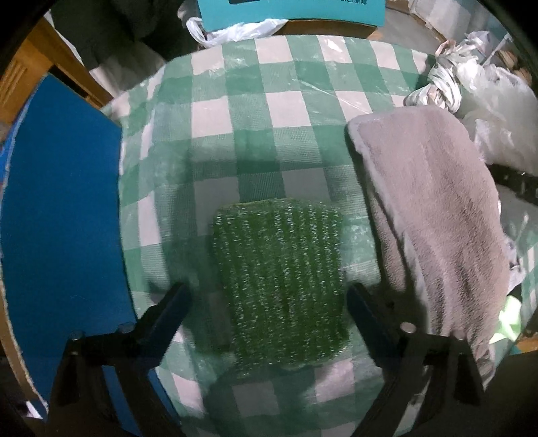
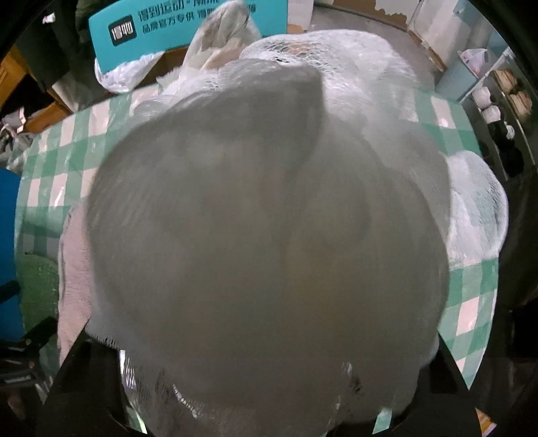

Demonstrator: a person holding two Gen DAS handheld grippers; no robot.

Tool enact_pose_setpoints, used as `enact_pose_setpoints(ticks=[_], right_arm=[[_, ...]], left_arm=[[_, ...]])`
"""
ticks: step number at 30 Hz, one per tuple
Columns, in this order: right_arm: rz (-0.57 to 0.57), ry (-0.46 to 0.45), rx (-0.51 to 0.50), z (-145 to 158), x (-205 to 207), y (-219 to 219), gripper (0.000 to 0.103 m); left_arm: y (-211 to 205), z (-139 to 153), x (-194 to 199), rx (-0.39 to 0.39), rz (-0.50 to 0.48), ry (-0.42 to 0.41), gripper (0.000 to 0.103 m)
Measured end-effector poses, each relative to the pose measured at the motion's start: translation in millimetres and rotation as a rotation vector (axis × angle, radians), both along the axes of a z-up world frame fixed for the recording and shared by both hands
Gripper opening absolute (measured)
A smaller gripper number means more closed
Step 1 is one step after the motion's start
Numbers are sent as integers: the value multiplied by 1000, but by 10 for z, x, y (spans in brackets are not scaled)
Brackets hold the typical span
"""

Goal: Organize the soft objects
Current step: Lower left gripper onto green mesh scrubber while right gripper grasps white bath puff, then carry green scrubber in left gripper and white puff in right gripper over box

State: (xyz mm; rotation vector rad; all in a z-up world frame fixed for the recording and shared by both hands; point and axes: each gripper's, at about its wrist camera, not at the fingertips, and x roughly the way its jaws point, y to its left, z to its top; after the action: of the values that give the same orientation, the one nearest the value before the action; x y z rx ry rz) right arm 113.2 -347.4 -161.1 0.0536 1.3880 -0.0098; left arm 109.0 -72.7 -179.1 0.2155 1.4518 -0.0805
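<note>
A green glittery scouring pad [image 1: 280, 282] lies flat on the green-and-white checked tablecloth [image 1: 255, 111]. My left gripper [image 1: 267, 295] is open, its two black fingers on either side of the pad's near half. A folded grey fluffy towel [image 1: 433, 215] lies to the pad's right; it also shows in the right wrist view [image 2: 74, 275]. In the right wrist view a white gauzy mesh cloth [image 2: 269, 235] fills the frame right in front of the camera and hides my right gripper's fingertips. More white mesh [image 2: 477, 208] lies behind on the table.
A blue board [image 1: 60, 215] stands along the table's left edge. Crumpled white plastic bags [image 1: 487, 101] sit at the right. A teal box [image 2: 175, 23] and a plastic bag [image 1: 232, 30] are at the far edge. Shelves [image 2: 497, 97] stand at the far right.
</note>
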Motion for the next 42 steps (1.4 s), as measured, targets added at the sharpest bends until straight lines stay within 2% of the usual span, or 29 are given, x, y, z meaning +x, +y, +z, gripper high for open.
enact_pose_setpoints(ticks=[2, 5, 7, 9, 13, 29, 37, 42], right_arm=[[-7, -7, 0, 39, -36, -2, 61], [-17, -18, -9, 115, -101, -14, 60], [-20, -25, -14, 176, -156, 3, 60], [-14, -41, -22, 243, -207, 40, 60], [-3, -75, -21, 351, -259, 87, 59], [-18, -194, -11, 818, -392, 146, 59], [26, -250, 13, 1061, -508, 217, 59], [57, -275, 20, 1147, -569, 283, 59]], left_arm=[[-19, 24, -72, 30, -20, -21, 80], [-78, 67, -214, 47, -39, -41, 60], [-93, 96, -244, 9, -46, -33, 40], [-141, 107, -272, -27, -39, -15, 30], [-135, 115, -278, -63, -35, -15, 18], [61, 674, -392, -168, -34, -109, 15], [49, 826, -438, -162, -40, -186, 15], [102, 1022, -486, -171, -40, -236, 15]])
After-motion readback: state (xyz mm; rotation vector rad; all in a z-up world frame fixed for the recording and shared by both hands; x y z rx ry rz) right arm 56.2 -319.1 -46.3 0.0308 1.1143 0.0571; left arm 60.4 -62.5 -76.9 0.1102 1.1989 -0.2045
